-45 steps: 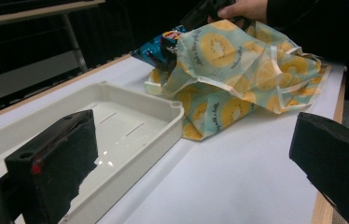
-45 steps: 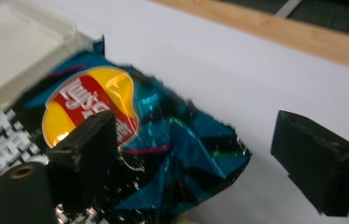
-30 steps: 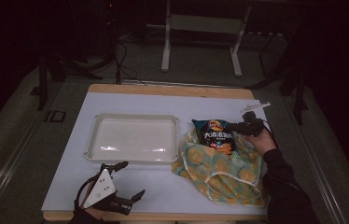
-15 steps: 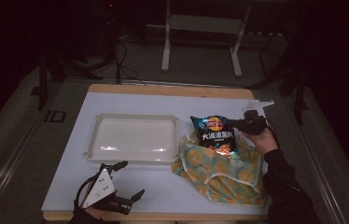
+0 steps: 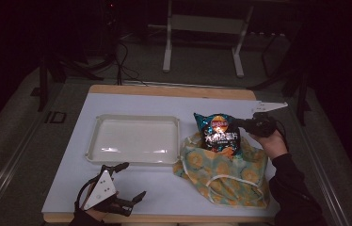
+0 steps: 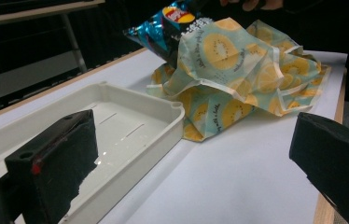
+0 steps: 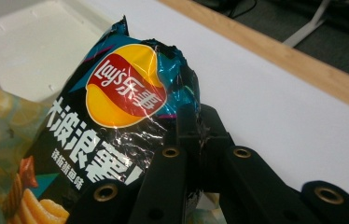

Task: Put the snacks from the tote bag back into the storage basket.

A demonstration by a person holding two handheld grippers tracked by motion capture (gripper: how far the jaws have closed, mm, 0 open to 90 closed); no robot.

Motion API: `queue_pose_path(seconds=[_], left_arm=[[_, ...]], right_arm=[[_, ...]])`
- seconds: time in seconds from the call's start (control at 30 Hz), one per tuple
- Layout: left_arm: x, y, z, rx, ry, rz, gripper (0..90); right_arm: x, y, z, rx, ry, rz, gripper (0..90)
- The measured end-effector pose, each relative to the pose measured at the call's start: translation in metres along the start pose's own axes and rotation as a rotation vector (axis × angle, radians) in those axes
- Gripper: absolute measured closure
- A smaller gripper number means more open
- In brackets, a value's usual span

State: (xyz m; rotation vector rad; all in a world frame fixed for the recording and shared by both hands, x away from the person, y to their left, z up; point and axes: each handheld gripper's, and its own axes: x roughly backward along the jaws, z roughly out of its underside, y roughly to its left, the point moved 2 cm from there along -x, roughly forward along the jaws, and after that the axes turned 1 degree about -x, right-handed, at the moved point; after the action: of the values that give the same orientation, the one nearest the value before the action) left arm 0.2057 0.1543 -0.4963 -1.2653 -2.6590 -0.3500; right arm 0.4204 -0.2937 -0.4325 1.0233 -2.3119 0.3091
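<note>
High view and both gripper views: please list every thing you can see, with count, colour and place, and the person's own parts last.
Table: one, white top with wooden edge, centre of the high view.
Tray: one, cream white, nothing in it, left half of the table.
Fabric bag: one, pale green with yellow fruit print, crumpled, right of the tray.
Chip bag: one, black and teal with red and yellow logo, sticking out of the fabric bag.
Desk frame: one, pale, on the floor behind the table.
Left gripper: one, black, jaws wide apart, near front left table edge.
Right gripper: one, black, jaws clamped on the chip bag's top edge.
Right hand: one, dark sleeve, right table edge.
</note>
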Motion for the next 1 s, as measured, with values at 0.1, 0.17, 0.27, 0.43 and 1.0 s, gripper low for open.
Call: queue_pose_path(seconds=[0.1, 0.17, 0.27, 0.43, 1.0], left_arm=[[0.0, 0.0, 0.0, 0.0, -0.002, 0.0, 1.5], [0.0, 0.001, 0.0, 0.004, -0.005, -0.003, 1.5], [0.0, 0.001, 0.0, 0.003, -0.005, -0.003, 1.5], [0.0, 0.001, 0.0, 0.002, -0.003, -0.002, 1.5], [-0.001, 0.001, 0.0, 0.004, -0.002, -0.003, 1.5]], right_arm=[[0.007, 0.002, -0.004, 0.008, -0.019, -0.006, 89.9], [0.012, 0.003, -0.007, 0.011, -0.034, -0.003, 90.0], [0.02, 0.005, -0.013, 0.018, -0.054, -0.013, 90.0], [0.03, 0.01, -0.021, 0.035, -0.068, -0.018, 90.0], [0.071, 0.012, -0.057, 0.035, -0.201, 0.056, 90.0]])
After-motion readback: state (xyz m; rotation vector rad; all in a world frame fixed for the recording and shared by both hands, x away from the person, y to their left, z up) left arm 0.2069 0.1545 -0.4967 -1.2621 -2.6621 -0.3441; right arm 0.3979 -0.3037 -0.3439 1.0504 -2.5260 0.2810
